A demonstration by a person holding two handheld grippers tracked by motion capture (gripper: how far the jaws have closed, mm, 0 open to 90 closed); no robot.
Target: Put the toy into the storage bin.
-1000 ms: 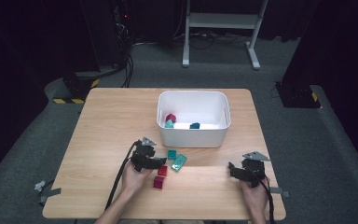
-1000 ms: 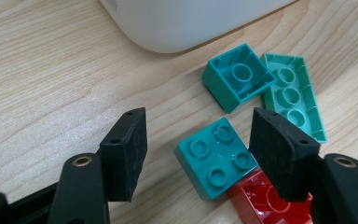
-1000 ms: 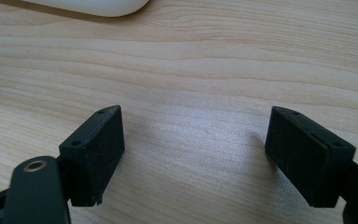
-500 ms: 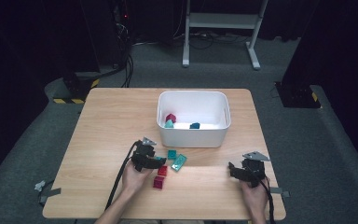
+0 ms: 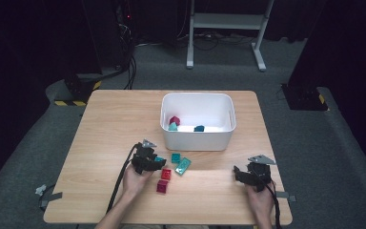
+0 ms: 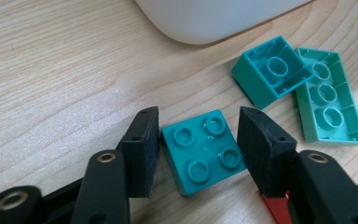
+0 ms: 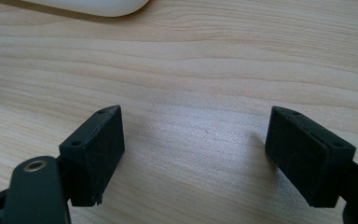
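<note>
Change from the earlier frames: the left gripper (image 6: 199, 154) has just been closing its jaws around the teal square brick (image 6: 202, 150); the pads now sit against two of its sides, or very nearly, and the brick is on the surface (image 5: 105, 124). Both hands and all loose pieces lie as before.

Left to right, high view: left gripper (image 5: 156, 162) near the front edge; two red bricks (image 5: 164, 179) just right of it; an upturned teal brick (image 6: 271, 70) touching a pale green long brick (image 6: 330, 95); white bin (image 5: 198, 140) behind them, holding three small pieces. Bare wood runs from there to the right gripper (image 5: 244, 175), jaws wide apart over bare wood (image 7: 196, 140), close to the front right corner.

Surface: light wood grain, rounded corners. Room: dark, grey carpet, cables and a white stand behind.
</note>
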